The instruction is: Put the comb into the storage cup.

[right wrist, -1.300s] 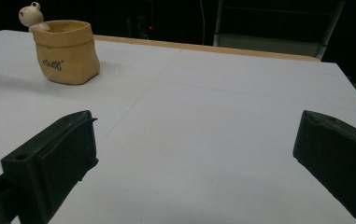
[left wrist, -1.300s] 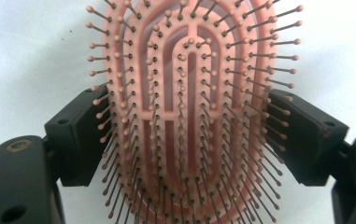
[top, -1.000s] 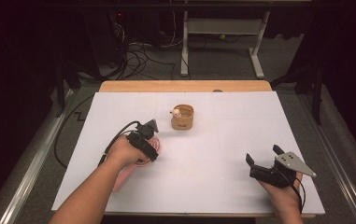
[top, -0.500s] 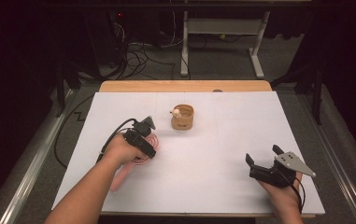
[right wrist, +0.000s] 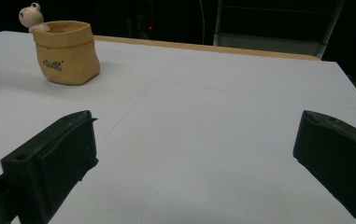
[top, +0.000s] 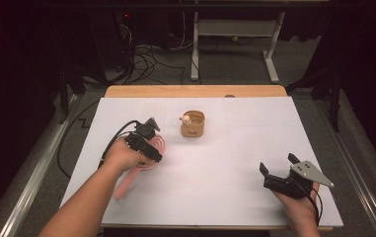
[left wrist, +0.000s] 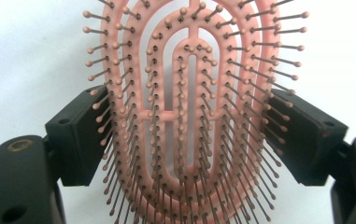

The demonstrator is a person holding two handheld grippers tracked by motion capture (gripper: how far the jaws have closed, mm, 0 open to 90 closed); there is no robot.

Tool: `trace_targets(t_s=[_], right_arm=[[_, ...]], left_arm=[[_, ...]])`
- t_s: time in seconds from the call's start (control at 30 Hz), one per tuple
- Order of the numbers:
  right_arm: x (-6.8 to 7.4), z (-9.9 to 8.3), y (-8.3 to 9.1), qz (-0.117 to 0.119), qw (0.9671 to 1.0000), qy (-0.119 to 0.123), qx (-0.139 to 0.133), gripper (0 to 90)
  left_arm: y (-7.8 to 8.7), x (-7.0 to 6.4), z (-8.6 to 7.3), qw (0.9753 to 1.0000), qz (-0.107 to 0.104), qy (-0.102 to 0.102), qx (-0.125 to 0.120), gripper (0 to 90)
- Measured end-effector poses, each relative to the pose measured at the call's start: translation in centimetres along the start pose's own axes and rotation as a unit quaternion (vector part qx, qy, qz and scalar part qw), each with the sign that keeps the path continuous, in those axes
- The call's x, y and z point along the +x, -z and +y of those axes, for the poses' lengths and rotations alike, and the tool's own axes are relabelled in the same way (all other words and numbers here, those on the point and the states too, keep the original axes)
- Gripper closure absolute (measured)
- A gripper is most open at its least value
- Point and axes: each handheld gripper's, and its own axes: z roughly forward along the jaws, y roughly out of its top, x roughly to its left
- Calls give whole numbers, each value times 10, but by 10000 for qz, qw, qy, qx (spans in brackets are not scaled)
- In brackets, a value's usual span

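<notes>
A pink hairbrush [top: 160, 144] lies bristles-up on the white table [top: 235, 148], left of centre, its handle [top: 122, 188] pointing toward the near edge. My left gripper [top: 148, 140] sits over the brush head. In the left gripper view the two black jaws press on either side of the brush head [left wrist: 189, 116], so my left gripper [left wrist: 189, 135] is shut on it. My right gripper [top: 278, 165] rests near the front right corner, open, with only bare table between its fingers [right wrist: 54, 154].
A small tan pot [top: 193, 124] with a tiny animal figure [top: 186, 118] on its rim stands mid-table toward the back; it also appears as the pot [right wrist: 66, 51] far left in the right gripper view. Cables and a desk frame [top: 235, 34] lie beyond the table.
My left hand and gripper have shifted slightly left over the brush head. The right gripper and the pot have not moved.
</notes>
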Motion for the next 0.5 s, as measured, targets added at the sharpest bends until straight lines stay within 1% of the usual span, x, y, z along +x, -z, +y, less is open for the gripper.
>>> trace_targets(t_s=[0.03,0.07,0.1,0.13,0.17,0.23,0.27,0.3,0.33,0.4,0.43,0.47,0.5], right_arm=[[0,0,0,2,10000,2,-3,3],[0,0,0,2,10000,2,-3,3],[0,0,0,2,10000,2,-4,3],[0,0,0,1,10000,0,-4,3],[0,0,0,0,10000,-5,-6,3],[0,0,0,-2,10000,-13,-1,3],[0,0,0,-2,10000,-13,-1,3],[0,0,0,-1,10000,-14,-1,3],[0,0,0,-1,10000,-14,-1,3],[0,0,0,0,10000,-15,0,3],[0,0,1,-9,10000,-12,-5,3],[0,0,1,-9,10000,-12,-5,3],[0,0,1,1,10000,-12,-5,3]], left_arm=[[2,0,0,10000,-42,-6,-37,202],[5,0,-1,9999,-10,-7,-122,202],[7,0,-2,9998,-47,10,-182,202],[8,0,-2,9998,-100,-16,-184,202],[10,0,-3,9997,-29,-7,-263,202],[12,0,-5,9995,-86,-35,-299,202],[13,0,-5,9993,-43,-25,-360,202],[14,0,-6,9993,-130,-40,-357,202],[15,0,-6,9990,-92,-41,-444,202],[17,0,-8,9984,-168,-55,-532,201],[19,0,-8,9981,-106,-69,-608,202],[21,0,-9,9975,-128,-68,-688,202],[22,0,-9,9970,-219,-90,-732,201]])
